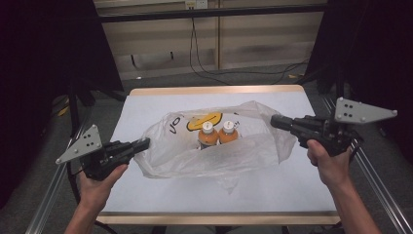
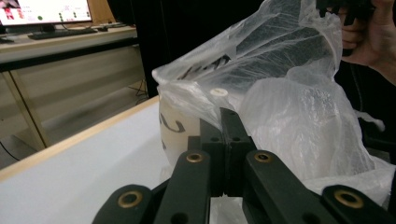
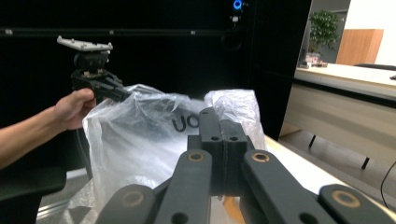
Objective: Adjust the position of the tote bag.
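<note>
A clear plastic bag (image 1: 243, 151) with black and yellow print stands spread on the white table top (image 1: 160, 195). Two orange bottles with white caps stand upright inside it, side by side: one (image 1: 208, 137) on the left, the other (image 1: 228, 132) on the right. My left gripper (image 1: 146, 143) is shut on the bag's left edge. My right gripper (image 1: 273, 121) is shut on its right edge, so the film stretches between them. In the left gripper view the closed jaws (image 2: 223, 116) pinch the film (image 2: 289, 102), and a white cap (image 2: 218, 92) shows through it. In the right gripper view the closed jaws (image 3: 218, 116) meet the bag (image 3: 135, 135).
The table has a wooden rim (image 1: 214, 90) and metal rails along both sides. Cables (image 1: 204, 68) lie on the floor beyond the far edge. A desk with a lit monitor (image 2: 44, 10) stands off to one side, and dark curtains hang at left and right.
</note>
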### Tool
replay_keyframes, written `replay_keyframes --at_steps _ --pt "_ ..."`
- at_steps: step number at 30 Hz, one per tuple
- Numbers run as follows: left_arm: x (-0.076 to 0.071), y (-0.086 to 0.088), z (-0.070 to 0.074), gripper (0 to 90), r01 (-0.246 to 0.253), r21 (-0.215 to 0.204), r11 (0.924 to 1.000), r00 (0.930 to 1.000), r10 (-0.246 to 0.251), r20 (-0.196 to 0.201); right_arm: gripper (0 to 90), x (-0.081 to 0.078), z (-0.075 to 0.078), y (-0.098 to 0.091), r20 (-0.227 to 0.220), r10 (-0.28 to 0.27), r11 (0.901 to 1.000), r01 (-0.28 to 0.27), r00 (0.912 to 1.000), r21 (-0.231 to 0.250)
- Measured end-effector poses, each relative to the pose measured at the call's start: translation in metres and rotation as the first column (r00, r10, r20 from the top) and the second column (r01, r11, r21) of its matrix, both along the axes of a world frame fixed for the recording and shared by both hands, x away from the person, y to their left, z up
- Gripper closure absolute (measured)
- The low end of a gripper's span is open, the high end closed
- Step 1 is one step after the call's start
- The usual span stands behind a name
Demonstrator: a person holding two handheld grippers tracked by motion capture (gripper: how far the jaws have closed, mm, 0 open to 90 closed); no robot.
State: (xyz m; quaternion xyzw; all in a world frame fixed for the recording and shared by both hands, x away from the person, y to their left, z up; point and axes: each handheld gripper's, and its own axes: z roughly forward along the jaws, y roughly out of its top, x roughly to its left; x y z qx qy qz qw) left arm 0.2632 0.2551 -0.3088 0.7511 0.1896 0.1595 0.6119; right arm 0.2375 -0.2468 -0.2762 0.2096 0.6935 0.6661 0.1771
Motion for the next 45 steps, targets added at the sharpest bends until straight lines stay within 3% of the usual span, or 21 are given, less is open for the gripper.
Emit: replay_keyframes --at_steps 5,8,23,28,34,36,43,45 --pt "0.013 -0.001 0.020 90.0 -0.017 -0.034 0.9993 0.9996 0.017 0.023 90.0 0.016 0.021 -0.003 0.015 -0.013 0.9988 0.013 0.9998 0.047" --pt "0.021 -0.002 0.027 90.0 -0.025 -0.034 0.9991 0.9991 0.026 0.035 90.0 0.023 0.031 -0.004 0.022 -0.031 0.9977 0.030 0.9993 0.061" --pt "0.054 0.000 0.050 90.0 -0.072 -0.069 0.9951 0.9965 0.075 0.039 90.0 0.057 0.067 -0.006 0.042 -0.118 0.9906 0.114 0.9922 0.075" --pt "0.071 -0.003 0.049 90.0 -0.099 -0.092 0.9909 0.9949 0.100 0.013 90.0 0.075 0.073 -0.010 0.016 -0.165 0.9837 0.163 0.9862 0.076" --pt "0.084 -0.004 0.040 90.0 -0.123 -0.094 0.9880 0.9924 0.122 -0.008 90.0 0.087 0.059 -0.018 -0.030 -0.198 0.9765 0.200 0.9797 0.080" --pt "0.085 -0.007 0.031 90.0 -0.121 -0.069 0.9903 0.9927 0.120 -0.014 90.0 0.089 0.050 -0.018 -0.046 -0.202 0.9767 0.205 0.9783 0.064" --pt "0.090 -0.013 0.008 90.0 -0.104 -0.050 0.9933 0.9938 0.102 -0.044 90.0 0.093 0.024 -0.020 -0.091 -0.203 0.9770 0.208 0.9749 0.047" --pt "0.090 -0.014 0.003 90.0 -0.105 -0.023 0.9942 0.9936 0.104 -0.045 90.0 0.093 0.018 -0.020 -0.101 -0.208 0.9766 0.212 0.9730 0.036"
